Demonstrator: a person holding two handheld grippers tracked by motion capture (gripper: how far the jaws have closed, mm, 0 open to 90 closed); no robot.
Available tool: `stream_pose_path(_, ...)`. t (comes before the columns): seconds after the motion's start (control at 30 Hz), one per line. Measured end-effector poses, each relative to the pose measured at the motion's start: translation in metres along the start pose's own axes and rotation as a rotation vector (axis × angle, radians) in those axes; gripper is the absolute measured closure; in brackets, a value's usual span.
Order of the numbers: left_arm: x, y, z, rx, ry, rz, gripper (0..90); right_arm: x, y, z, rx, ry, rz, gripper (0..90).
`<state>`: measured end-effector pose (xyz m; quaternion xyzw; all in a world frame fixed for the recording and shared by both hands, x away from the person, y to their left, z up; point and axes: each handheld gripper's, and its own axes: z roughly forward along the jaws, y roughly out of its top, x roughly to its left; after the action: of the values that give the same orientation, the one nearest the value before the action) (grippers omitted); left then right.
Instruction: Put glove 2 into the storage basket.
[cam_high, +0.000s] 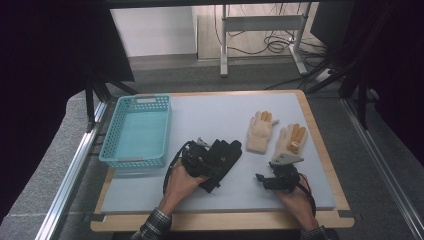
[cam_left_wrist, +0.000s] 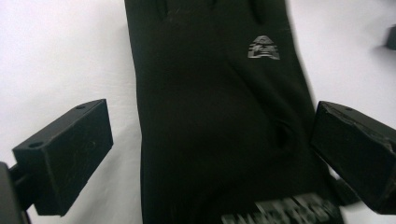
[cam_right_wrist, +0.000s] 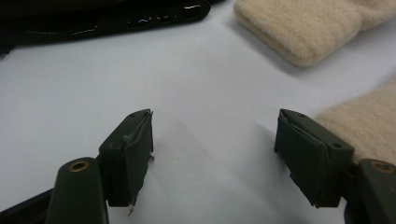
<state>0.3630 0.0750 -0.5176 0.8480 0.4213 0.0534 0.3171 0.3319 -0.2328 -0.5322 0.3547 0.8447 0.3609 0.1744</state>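
Note:
A black glove (cam_high: 226, 154) with a small grey logo lies flat on the pale mat (cam_high: 210, 112) near the middle. My left gripper (cam_high: 207, 159) hovers over its cuff end; in the left gripper view the black glove (cam_left_wrist: 215, 116) runs between the wide-apart jaws of the left gripper (cam_left_wrist: 210, 135), and neither pad presses on it. Two beige knit gloves (cam_high: 260, 131) (cam_high: 291, 140) lie side by side to the right. My right gripper (cam_high: 270, 176) stands open over bare mat just below them. The right gripper (cam_right_wrist: 215, 140) has nothing between its jaws, with one beige glove (cam_right_wrist: 364, 121) beside a jaw.
A light blue plastic basket (cam_high: 112, 135) stands at the mat's left edge with nothing in it. The mat lies on a wooden tabletop (cam_high: 320, 150). Beyond the table are grey floor, a desk frame (cam_high: 260, 30) and cables.

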Motion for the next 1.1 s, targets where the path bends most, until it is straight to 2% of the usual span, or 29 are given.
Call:
stream_pose_path(0.1, -0.001, 0.001, 0.007, 0.015, -0.033, -0.004, 0.0, 0.000, 0.000, 0.000, 0.000, 0.000, 0.000, 27.3)
stream_pose_path(0.17, -0.008, 0.001, 0.011, 0.033, -0.034, 0.019, 0.2, 0.000, 0.000, 0.000, 0.000, 0.000, 0.000, 27.3)
stream_pose_path(0.2, -0.015, 0.000, 0.014, 0.050, 0.013, 0.053, 0.0, 0.000, 0.000, 0.000, 0.000, 0.000, 0.000, 27.3)
stream_pose_path(0.33, -0.027, -0.003, 0.019, 0.072, 0.104, 0.115, 0.0, 0.000, 0.000, 0.000, 0.000, 0.000, 0.000, 27.3)
stream_pose_path(0.37, -0.029, -0.003, 0.019, 0.070, 0.109, 0.122, 0.0, 0.000, 0.000, 0.000, 0.000, 0.000, 0.000, 27.3)
stream_pose_path(0.47, -0.028, -0.003, 0.016, 0.068, 0.117, 0.103, 4.6, 0.000, 0.000, 0.000, 0.000, 0.000, -0.001, 27.3)
stream_pose_path(0.53, -0.027, -0.002, 0.013, 0.062, 0.124, 0.105, 13.0, 0.000, 0.000, 0.000, 0.000, 0.000, 0.000, 27.3)
stream_pose_path(0.67, -0.023, -0.001, 0.006, 0.057, 0.138, 0.119, 35.1, 0.000, 0.000, 0.000, -0.001, 0.000, -0.001, 27.3)
stream_pose_path(0.7, -0.022, -0.001, 0.006, 0.052, 0.144, 0.118, 45.5, 0.000, 0.000, 0.000, -0.001, -0.001, -0.002, 27.3)
stream_pose_path(0.73, -0.019, -0.001, 0.005, 0.052, 0.143, 0.120, 50.2, 0.000, 0.000, 0.000, -0.001, -0.001, -0.002, 27.3)
stream_pose_path(0.83, -0.020, 0.000, 0.004, 0.055, 0.150, 0.127, 57.6, 0.000, 0.000, 0.000, -0.001, -0.001, -0.002, 27.3)
stream_pose_path(0.87, -0.022, 0.001, 0.004, 0.058, 0.163, 0.146, 59.2, 0.000, 0.000, 0.000, -0.001, -0.001, -0.002, 27.3)
stream_pose_path(0.93, -0.024, 0.002, 0.002, 0.056, 0.160, 0.156, 62.3, 0.000, 0.000, 0.000, 0.000, -0.001, -0.002, 27.3)
stream_pose_path(1.03, -0.021, 0.006, -0.003, 0.033, 0.124, 0.126, 63.0, 0.000, 0.000, 0.000, 0.000, -0.001, -0.002, 27.3)
stream_pose_path(1.1, -0.020, 0.010, -0.009, 0.018, 0.126, 0.127, 63.0, 0.000, 0.000, 0.000, 0.000, -0.001, -0.002, 27.3)
